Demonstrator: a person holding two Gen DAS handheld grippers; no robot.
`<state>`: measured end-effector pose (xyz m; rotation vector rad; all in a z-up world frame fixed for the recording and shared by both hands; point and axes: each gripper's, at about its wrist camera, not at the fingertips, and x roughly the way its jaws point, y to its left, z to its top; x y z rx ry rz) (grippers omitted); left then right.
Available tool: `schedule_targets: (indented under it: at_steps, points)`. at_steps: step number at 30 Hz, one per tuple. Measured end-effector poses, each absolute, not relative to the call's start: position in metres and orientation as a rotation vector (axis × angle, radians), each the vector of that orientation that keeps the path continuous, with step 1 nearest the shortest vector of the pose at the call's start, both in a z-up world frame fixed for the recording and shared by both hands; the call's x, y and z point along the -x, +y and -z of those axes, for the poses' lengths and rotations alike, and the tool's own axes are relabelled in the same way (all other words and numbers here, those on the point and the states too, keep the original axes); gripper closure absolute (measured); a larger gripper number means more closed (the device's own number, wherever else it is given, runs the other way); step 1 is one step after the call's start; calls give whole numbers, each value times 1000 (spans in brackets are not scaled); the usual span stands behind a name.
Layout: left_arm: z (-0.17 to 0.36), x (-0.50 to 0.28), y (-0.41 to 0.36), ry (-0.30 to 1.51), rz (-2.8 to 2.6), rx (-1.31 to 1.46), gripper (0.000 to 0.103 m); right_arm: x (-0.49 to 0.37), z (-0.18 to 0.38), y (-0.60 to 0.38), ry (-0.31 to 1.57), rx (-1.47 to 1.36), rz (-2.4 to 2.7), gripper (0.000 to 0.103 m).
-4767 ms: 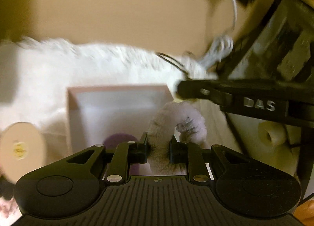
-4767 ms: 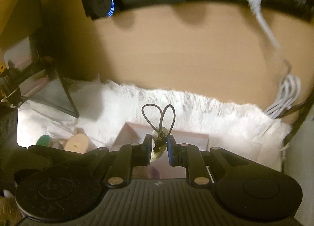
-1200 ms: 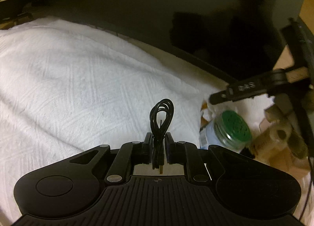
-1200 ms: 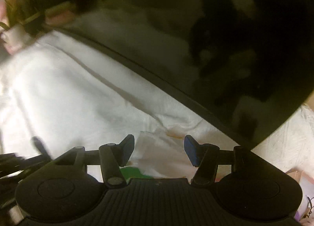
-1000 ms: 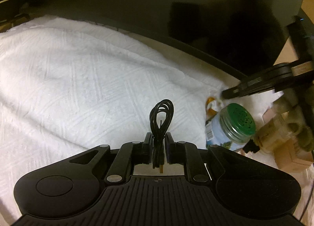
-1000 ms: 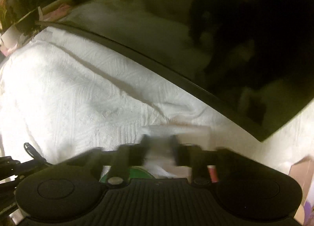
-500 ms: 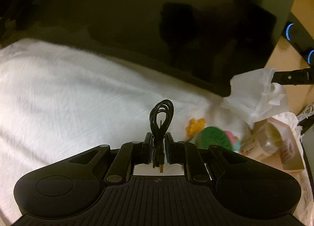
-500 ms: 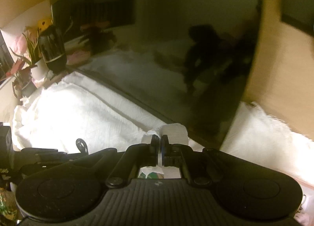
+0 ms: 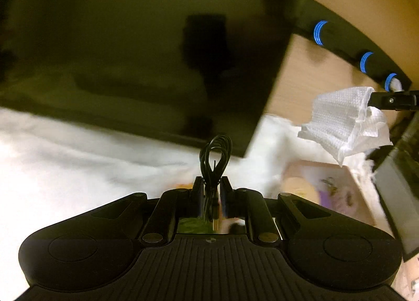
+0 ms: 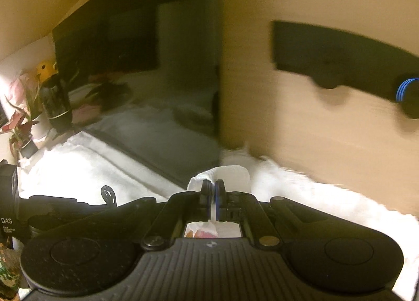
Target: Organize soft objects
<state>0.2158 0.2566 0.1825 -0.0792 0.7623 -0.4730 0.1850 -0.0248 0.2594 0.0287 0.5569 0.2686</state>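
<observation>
Black coiled cable [image 9: 215, 159] sat pinched upright between the pressed-together jaws of the left gripper [image 9: 211, 192], loop standing clear above them, probably so it would not snag. White paper tissue [image 9: 345, 123] hung crumpled from the right gripper [image 10: 212, 197], clamped shut on one thin fold; the rest drooped freely. Both were carried above the white towel [image 9: 65, 149], near the pink box [image 9: 337, 185], the likely drop point

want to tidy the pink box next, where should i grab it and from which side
Take the pink box by its near side wall, from above, one finger inside. It lies open-topped and its thin rim suits a pinch. Both grippers are full: cable, tissue.
</observation>
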Motion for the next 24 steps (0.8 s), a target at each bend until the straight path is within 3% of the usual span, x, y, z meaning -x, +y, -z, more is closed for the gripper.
schedule_targets:
  at_steps: [13,24]
  points:
    - [-186,-190,98,852,767,50,87,-141,-242,-149,548,-96,-131,100]
    - [-115,-199,-21,1077,893,-16,87,-152,-190,-210,642,-207,-119,100]
